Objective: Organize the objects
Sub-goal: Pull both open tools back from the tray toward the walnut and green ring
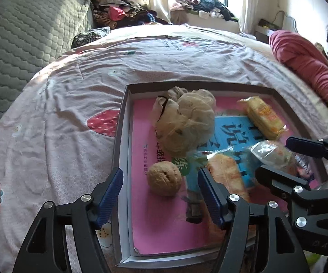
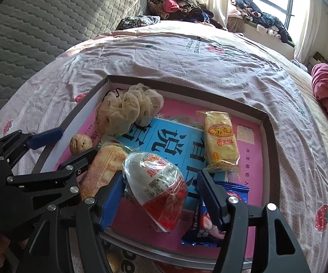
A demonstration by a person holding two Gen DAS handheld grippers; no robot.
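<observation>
**Inspector:** Nearest the lens, the left gripper (image 1: 160, 195) is recorded with its jaws released; nothing is pressed by the blue pads (image 1: 109, 196). A round brown walnut (image 1: 164, 178) is seen just beyond them, resting free on the pink book cover (image 1: 161, 223).

**Clerk:** And the right gripper (image 2: 161, 201)?

**Inspector:** Its jaws are likewise parted. A clear-wrapped red-and-white snack (image 2: 158, 187) lies between them; whether either pad touches the wrapper cannot be told.

**Clerk:** Where are the items located?

**Inspector:** All are contained in a shallow grey-rimmed box (image 1: 118, 159), which is set on a bed (image 1: 57, 118) covered by a strawberry-print sheet. A beige mesh bag (image 1: 184, 122) is noted toward the far left corner of the box. A yellow rice-cracker packet (image 2: 220, 144) lies toward the far right, apart from the others. An orange-wrapped packet (image 2: 104, 170) is found near the walnut, partly hidden by the left gripper's frame in the right view. A blue snack packet (image 2: 209, 223) is placed at the near right, under the right gripper's finger.
</observation>
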